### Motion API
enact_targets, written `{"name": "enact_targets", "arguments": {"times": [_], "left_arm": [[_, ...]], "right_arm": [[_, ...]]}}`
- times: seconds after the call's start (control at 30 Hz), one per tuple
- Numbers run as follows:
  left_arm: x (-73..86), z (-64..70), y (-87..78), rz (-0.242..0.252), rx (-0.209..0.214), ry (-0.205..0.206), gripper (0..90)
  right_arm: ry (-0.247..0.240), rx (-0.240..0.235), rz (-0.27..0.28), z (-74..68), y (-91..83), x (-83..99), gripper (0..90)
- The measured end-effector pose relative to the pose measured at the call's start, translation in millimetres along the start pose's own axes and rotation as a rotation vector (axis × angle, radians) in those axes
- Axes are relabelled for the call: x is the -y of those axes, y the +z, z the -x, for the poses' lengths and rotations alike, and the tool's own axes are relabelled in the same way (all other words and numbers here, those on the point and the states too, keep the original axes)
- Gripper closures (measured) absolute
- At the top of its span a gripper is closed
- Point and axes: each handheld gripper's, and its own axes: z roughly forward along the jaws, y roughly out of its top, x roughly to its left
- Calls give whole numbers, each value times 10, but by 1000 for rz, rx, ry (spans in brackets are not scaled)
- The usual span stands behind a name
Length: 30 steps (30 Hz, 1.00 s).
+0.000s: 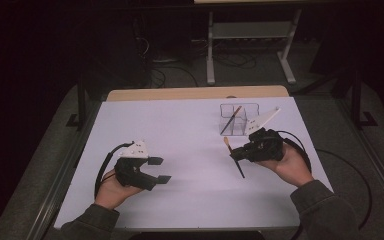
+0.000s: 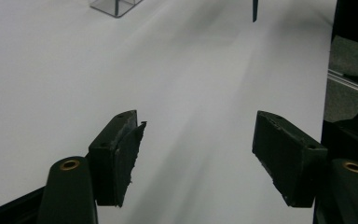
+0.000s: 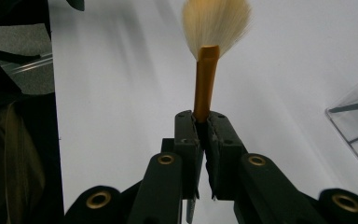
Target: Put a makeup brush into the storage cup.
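**Brush clamped in the right hand-held gripper, left one wide open**

The white tabletop (image 1: 190, 125) carries everything, with both forearms coming in from its near edge. The left hand-held gripper (image 1: 162, 169) sits low over the near left part of it, jaws spread wide with bare tabletop between them; its pads (image 2: 121, 158) touch nothing. The right hand-held gripper (image 1: 236, 154) is well apart from it, to its right, with jaws shut narrow on the brush (image 1: 233, 157). They pinch the orange ferrule (image 3: 205, 84) just below the pale bristles (image 3: 216, 21), which stick out beyond the jaw tips. The dark handle runs back under the gripper toward the person, slanting down; whether its end touches the tabletop is hard to tell. Just beyond the right hand-held gripper stands a clear box (image 1: 247, 112) with a second brush (image 1: 230, 120) leaning inside it.
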Motion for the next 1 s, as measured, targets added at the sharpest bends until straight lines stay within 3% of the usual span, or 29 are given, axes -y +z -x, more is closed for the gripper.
{"name": "enact_targets", "arguments": {"times": [0.37,1.0], "left_arm": [[112,-6,-58,30,-45,-23,267],[266,-26,-86,47,-68,-45,246]], "right_arm": [[11,22,9,75,-87,-19,830],[39,50,13,193,-172,-44,830]]}}
